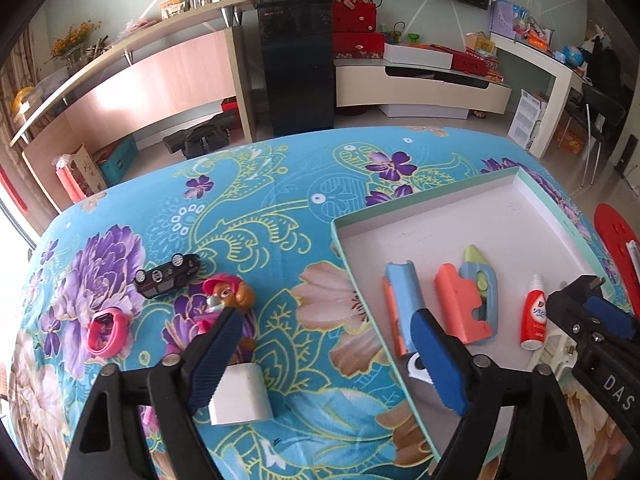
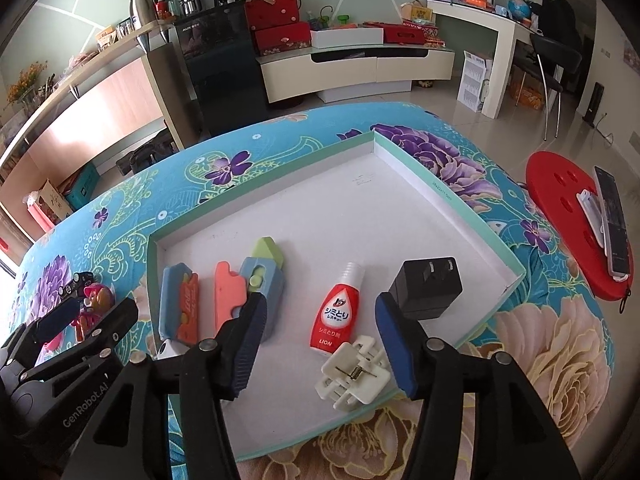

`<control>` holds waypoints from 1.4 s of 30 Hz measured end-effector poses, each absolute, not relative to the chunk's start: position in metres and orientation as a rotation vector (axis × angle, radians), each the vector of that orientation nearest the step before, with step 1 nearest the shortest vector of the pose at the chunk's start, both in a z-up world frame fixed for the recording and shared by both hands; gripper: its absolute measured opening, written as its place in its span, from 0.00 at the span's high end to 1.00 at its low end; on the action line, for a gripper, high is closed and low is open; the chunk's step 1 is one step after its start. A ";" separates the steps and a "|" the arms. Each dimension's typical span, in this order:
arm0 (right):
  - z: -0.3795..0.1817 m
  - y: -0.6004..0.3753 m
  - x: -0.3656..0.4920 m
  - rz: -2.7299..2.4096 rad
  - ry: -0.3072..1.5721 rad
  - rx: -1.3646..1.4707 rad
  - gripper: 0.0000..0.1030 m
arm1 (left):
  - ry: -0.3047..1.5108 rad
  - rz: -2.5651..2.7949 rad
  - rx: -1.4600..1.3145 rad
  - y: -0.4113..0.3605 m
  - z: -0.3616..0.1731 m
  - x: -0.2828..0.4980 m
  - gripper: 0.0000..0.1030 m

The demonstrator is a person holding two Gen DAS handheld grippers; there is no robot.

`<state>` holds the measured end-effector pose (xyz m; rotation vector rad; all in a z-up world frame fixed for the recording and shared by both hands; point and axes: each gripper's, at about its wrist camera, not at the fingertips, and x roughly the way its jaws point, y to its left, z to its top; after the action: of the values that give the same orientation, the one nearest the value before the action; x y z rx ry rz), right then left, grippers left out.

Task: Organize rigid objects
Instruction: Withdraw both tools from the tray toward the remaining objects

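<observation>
My left gripper (image 1: 326, 356) is open wide over the flowered cloth, straddling the left rim of a shallow white box (image 1: 420, 205). A white block (image 1: 240, 398) lies by its left finger, with a toy dog figure (image 1: 228, 300), a black toy car (image 1: 168, 276) and a pink band (image 1: 106, 330) beyond. My right gripper (image 2: 322, 344) stands open over the box. Between its fingers, untouched, lie a red bottle (image 2: 336, 312) and a white clip (image 2: 354, 376). A black plug adapter (image 2: 426, 288), a blue-orange case (image 2: 178, 304) and an orange-blue-green toy knife (image 2: 248, 280) also lie inside.
The box takes up the right half of the cloth-covered table (image 1: 280, 200). A red round stool (image 2: 560, 184) with a remote (image 2: 612, 220) stands off the table's right side. Shelves, a black cabinet and a low TV unit line the far wall.
</observation>
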<state>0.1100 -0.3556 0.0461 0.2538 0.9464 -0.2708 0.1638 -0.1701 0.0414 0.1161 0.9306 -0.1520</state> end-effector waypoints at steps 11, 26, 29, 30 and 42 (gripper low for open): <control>0.048 -0.348 0.109 -0.289 0.990 0.240 0.28 | 0.988 -0.016 0.131 -0.142 0.031 0.162 0.00; 0.048 -0.301 0.120 -0.237 1.014 0.181 0.23 | 0.985 0.095 0.084 -0.096 0.036 0.152 0.00; 0.047 -0.285 0.123 -0.210 1.014 0.148 0.23 | 0.980 0.138 0.047 -0.076 0.038 0.151 0.00; 0.047 -0.279 0.124 -0.204 1.013 0.137 0.23 | 0.978 0.153 0.035 -0.069 0.038 0.150 0.00; 0.037 -0.204 0.133 -0.071 1.010 0.042 0.22 | 0.961 0.334 -0.070 0.013 0.039 0.137 0.00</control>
<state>0.1326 -0.2041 0.0373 0.0418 1.0100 -0.0713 0.1366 0.0129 0.0395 -0.0705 0.9606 0.3338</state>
